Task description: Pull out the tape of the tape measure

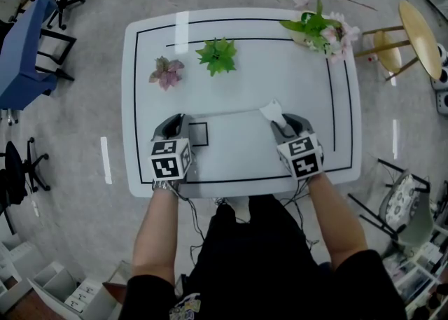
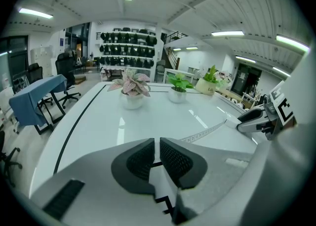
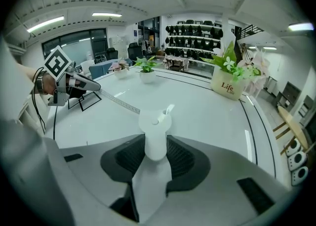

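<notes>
My right gripper (image 3: 156,157) is shut on the white tape measure case (image 3: 156,130), which stands upright between its pads. In the head view the case (image 1: 271,110) pokes out past the right gripper (image 1: 283,125). A thin pale tape (image 3: 121,102) runs from the case leftward across the white table (image 1: 241,164) to my left gripper (image 1: 178,122). In the left gripper view the tape (image 2: 207,131) comes in from the right and passes behind the right pad; the left gripper (image 2: 158,145) is shut on the tape's end, with only a slit between the pads.
A pink potted plant (image 1: 166,71), a green potted plant (image 1: 218,55) and a pot of flowers (image 1: 322,30) stand along the table's far side. A black square outline (image 1: 198,134) is marked beside the left gripper. Wooden stools (image 1: 413,38) stand right, a blue table (image 1: 24,52) left.
</notes>
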Demonstrator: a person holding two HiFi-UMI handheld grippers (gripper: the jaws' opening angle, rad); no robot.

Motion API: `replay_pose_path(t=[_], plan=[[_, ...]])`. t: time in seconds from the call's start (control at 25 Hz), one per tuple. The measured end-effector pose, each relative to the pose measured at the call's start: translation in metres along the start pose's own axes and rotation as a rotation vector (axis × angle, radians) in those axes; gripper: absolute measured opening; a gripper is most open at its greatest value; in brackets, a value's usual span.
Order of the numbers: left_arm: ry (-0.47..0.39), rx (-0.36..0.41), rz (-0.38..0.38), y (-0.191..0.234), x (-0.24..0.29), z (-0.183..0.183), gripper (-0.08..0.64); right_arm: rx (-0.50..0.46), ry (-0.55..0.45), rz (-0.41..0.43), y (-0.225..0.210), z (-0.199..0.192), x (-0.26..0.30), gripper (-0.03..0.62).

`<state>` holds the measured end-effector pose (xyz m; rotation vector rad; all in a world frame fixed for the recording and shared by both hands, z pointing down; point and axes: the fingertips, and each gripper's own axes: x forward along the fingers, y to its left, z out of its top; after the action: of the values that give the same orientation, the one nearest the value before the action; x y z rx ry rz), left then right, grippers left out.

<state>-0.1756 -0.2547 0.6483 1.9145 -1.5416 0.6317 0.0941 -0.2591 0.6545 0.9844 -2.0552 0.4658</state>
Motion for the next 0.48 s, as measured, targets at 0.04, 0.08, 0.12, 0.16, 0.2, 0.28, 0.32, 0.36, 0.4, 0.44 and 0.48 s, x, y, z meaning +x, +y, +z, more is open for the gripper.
replay_pose_path(t=[0.04, 0.08, 0.12, 0.16, 0.2, 0.28, 0.32, 0.36, 0.4, 0.44, 0.48], plan=[[0.001, 0.001, -0.001, -0.0004, 0.0001, -0.0002, 0.034, 0.002, 0.001, 0.002, 0.0, -0.0002, 0.0001, 0.133], [0.001, 0.003, -0.004, -0.0009, 0.0003, -0.0005, 0.034, 0.006, 0.001, 0.005, -0.0002, -0.0004, 0.0003, 0.135], [0.001, 0.006, -0.007, -0.0015, 0.0006, -0.0009, 0.034, 0.009, 0.001, 0.007, -0.0004, -0.0006, 0.0005, 0.135], [0.001, 0.009, -0.011, -0.0021, 0.0007, -0.0013, 0.034, 0.01, 0.0, 0.009, -0.0007, -0.0008, 0.0007, 0.136], [-0.001, 0.012, -0.015, -0.0028, 0.0006, -0.0015, 0.034, 0.01, -0.002, 0.009, -0.0008, -0.0008, 0.0007, 0.137], [-0.001, 0.017, -0.023, -0.0041, 0.0, -0.0016, 0.034, 0.006, -0.01, 0.01, -0.0003, -0.0005, 0.0003, 0.137], [0.0, 0.018, -0.025, -0.0046, -0.0003, -0.0016, 0.037, 0.004, -0.014, 0.01, 0.0, -0.0003, 0.0, 0.137], [0.001, 0.018, -0.027, -0.005, -0.0004, -0.0016, 0.041, 0.003, -0.018, 0.01, 0.0, -0.0002, -0.0004, 0.137], [0.002, 0.016, -0.03, -0.0053, -0.0004, -0.0016, 0.046, 0.002, -0.02, 0.009, -0.0001, -0.0002, -0.0006, 0.137], [0.001, 0.014, -0.033, -0.0057, -0.0004, -0.0016, 0.049, 0.0, -0.021, 0.008, -0.0003, -0.0002, -0.0007, 0.137], [0.0, 0.013, -0.038, -0.0063, -0.0006, -0.0014, 0.053, -0.003, -0.023, 0.007, -0.0004, -0.0002, -0.0008, 0.137]])
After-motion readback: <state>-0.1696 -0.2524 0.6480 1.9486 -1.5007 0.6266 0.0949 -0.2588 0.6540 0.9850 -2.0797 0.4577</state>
